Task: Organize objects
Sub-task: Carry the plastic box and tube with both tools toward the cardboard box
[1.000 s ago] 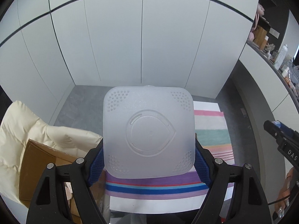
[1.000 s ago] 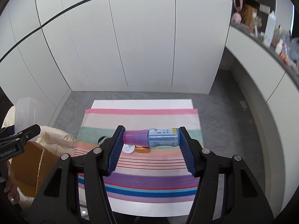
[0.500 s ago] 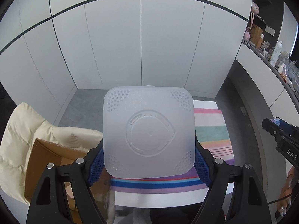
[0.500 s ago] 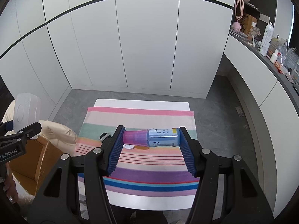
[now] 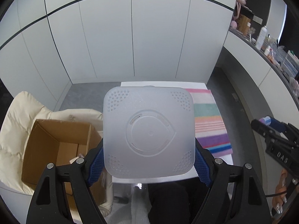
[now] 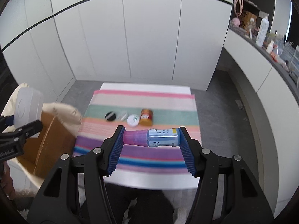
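Your left gripper (image 5: 148, 165) is clamped on a frosted white square container (image 5: 149, 133), held in the air over the table's near left corner, beside the open cardboard box (image 5: 56, 145) that sits on a cream cushion (image 5: 16, 115). Your right gripper (image 6: 151, 141) pinches a small bottle (image 6: 152, 137) end to end (pink cap left, blue labelled body right) above the striped cloth (image 6: 149, 100). On that cloth lie a black disc (image 6: 110, 116), a white round lid (image 6: 133, 120) and an orange jar (image 6: 146, 117), close together in a row.
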### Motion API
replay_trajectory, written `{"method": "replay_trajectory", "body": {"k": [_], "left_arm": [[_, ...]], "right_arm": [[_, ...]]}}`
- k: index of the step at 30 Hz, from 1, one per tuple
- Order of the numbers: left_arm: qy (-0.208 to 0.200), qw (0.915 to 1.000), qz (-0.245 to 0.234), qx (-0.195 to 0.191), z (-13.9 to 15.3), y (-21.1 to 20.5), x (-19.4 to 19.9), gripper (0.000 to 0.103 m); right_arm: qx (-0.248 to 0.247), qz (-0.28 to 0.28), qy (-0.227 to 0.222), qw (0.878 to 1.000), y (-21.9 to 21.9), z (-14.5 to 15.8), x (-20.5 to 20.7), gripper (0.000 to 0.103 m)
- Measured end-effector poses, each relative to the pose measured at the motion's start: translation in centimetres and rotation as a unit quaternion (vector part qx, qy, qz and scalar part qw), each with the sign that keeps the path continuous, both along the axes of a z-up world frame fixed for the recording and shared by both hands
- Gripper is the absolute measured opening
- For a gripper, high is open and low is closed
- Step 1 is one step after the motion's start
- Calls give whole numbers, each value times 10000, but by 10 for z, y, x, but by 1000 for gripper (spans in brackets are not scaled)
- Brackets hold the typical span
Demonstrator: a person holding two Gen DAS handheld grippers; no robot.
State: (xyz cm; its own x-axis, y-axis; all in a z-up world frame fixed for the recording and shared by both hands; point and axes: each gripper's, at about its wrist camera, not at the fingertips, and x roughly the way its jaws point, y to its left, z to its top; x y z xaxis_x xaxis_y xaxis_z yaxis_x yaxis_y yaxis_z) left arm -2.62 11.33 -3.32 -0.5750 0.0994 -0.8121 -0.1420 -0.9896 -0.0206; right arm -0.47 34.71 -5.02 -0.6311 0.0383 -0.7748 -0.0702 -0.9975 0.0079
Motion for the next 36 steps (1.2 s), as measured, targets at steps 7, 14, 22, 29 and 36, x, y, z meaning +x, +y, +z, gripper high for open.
{"method": "replay_trajectory", "body": {"k": [7, 14, 22, 29, 36], "left_arm": [[-99, 9999, -53, 47, -12, -6, 51, 82], [-414, 9990, -59, 137, -33, -10, 73, 82], [-386, 9990, -196, 64, -33, 3, 72, 82], [-357, 9991, -174, 132, -36, 0, 71, 82], [-410, 9987, 236, 204, -42, -34, 74, 82]], "right_arm": [[-162, 63, -365, 9992, -5, -32, 59, 60], [-643, -7, -702, 9955, 7, -53, 97, 60], [-477, -159, -532, 9973, 13, -47, 116, 60], [-368, -126, -535, 9978, 12, -47, 117, 60], [-381, 309, -659, 9966, -15, -48, 98, 60]]}}
